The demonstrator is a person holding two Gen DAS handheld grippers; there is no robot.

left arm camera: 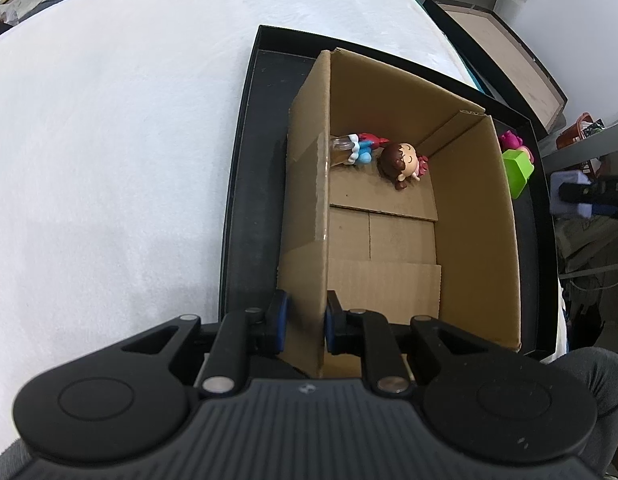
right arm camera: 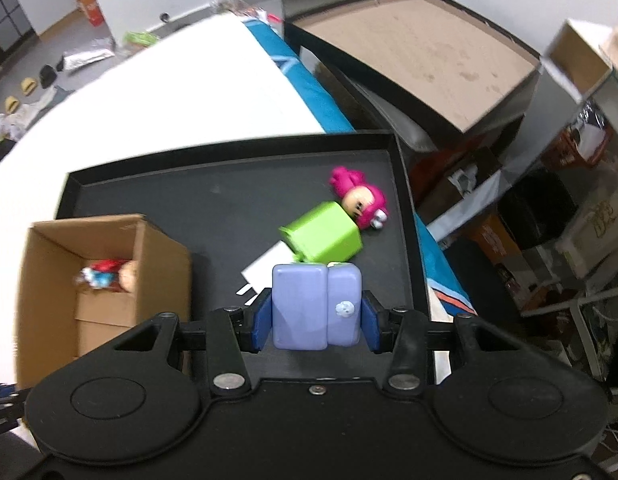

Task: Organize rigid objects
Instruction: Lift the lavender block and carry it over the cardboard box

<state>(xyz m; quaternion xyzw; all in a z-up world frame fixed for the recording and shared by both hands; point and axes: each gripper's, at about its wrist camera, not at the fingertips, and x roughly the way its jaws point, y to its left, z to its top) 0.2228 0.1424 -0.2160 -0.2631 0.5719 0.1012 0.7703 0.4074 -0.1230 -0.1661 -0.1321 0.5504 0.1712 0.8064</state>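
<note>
Black tray point(right arm camera: 229, 196) on a white-covered surface point(left arm camera: 109, 140), holding an open cardboard box point(left arm camera: 477, 220) at one end and loose toys at the other. Left claw point(left arm camera: 305, 320): clamped together on the box's near side wall, one pad outside, one inside. Box contents: a brown-haired doll figure point(left arm camera: 401, 160) lying in the far corner, and beside it a small red, blue and white item point(left arm camera: 359, 148), possibly a bottle-shaped toy; detail is unclear. Right claw point(right arm camera: 315, 318): clamped on a lavender block toy point(right arm camera: 315, 308), held above the tray floor. Remaining on the tray: a lime green block point(right arm camera: 325, 236), touching a magenta doll figure point(right arm camera: 361, 198) near the far right corner; a white card point(right arm camera: 265, 268) lies partly under the green block.
</note>
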